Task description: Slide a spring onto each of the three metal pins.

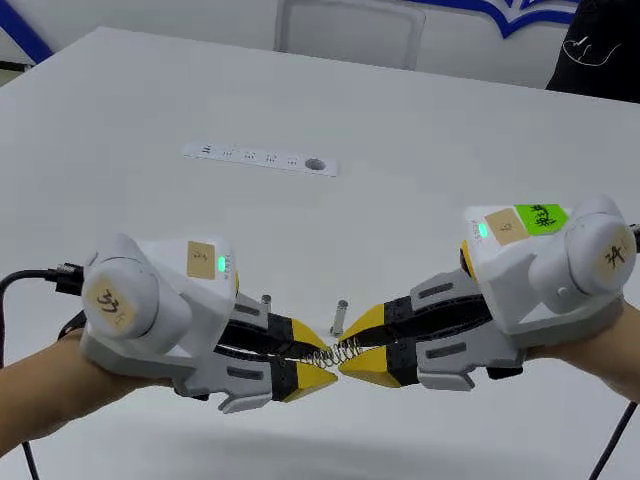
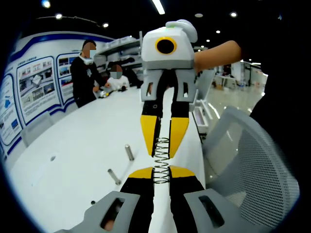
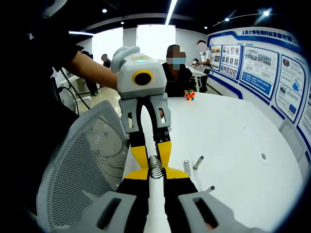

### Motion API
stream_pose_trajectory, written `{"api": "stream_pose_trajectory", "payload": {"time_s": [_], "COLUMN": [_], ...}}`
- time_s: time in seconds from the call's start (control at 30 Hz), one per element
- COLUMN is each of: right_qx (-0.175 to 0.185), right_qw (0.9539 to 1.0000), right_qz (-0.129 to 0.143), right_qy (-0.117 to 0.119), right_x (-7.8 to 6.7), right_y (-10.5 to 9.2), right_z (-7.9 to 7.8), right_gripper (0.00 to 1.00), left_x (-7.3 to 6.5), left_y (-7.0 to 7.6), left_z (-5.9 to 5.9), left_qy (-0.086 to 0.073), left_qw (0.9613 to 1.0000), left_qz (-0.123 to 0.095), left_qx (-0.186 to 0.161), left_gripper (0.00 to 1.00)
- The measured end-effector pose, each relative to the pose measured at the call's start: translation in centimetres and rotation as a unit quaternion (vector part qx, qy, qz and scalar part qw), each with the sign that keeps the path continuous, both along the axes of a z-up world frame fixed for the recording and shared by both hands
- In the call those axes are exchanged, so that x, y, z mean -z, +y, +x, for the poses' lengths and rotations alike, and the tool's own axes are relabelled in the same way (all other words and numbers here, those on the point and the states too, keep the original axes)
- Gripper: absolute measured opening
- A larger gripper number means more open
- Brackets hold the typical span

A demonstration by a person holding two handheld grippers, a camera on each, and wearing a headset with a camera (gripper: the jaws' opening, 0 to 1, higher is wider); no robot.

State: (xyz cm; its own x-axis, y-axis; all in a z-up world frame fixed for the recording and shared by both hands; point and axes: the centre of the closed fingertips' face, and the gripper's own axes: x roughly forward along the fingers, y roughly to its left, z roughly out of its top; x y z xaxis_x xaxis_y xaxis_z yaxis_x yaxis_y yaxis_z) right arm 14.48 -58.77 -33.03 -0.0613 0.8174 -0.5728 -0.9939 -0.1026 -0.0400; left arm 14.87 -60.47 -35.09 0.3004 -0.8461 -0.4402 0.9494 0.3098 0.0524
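The left gripper [image 1: 318, 358] and right gripper [image 1: 358, 348] meet tip to tip, level, with the left forearm [image 1: 40, 385] and right forearm [image 1: 612, 352] coming in from the sides. Both jaw pairs are nearly closed, each seemingly pinching one end of a spring [image 1: 338, 351].

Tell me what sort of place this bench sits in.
Probably a showroom or exhibition hall used as a lab: blue-trimmed wall display panels with photos and text, a long white table with a mesh office chair, and other people nearby.
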Motion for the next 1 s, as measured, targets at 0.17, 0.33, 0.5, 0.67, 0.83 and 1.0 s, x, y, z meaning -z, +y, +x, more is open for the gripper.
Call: {"api": "stream_pose_trajectory", "payload": {"time_s": [0.17,0.33,0.5,0.67,0.83,1.0], "right_qx": [0.000,0.005,0.002,0.005,0.011,0.020], "right_qw": [0.9999,0.9990,0.9988,0.9989,0.9987,0.9983], "right_qz": [0.014,0.036,0.038,0.037,0.042,0.049], "right_qy": [0.004,0.026,0.031,0.030,0.029,0.025], "right_x": [-0.7,-1.4,-1.5,-1.4,-1.7,-2.1], "right_y": [0.6,1.2,2.0,2.1,2.4,2.5], "right_z": [-0.1,-0.3,-0.4,-0.3,0.0,0.8], "right_gripper": [0.11,0.11,0.11,0.11,0.11,0.11], "left_x": [-0.1,-0.4,-0.3,-0.2,-0.6,-0.5], "left_y": [-0.1,-0.2,-0.4,0.0,0.5,1.3], "left_z": [0.3,0.1,0.1,0.2,0.6,1.1], "left_qy": [-0.004,0.004,-0.001,0.001,-0.003,-0.008], "left_qw": [1.0000,0.9998,0.9999,0.9998,0.9992,0.9988], "left_qz": [-0.001,-0.018,-0.014,-0.017,-0.033,-0.026], "left_qx": [-0.001,-0.001,-0.001,-0.011,-0.025,-0.041], "left_gripper": [0.10,0.10,0.10,0.11,0.11,0.19]}}
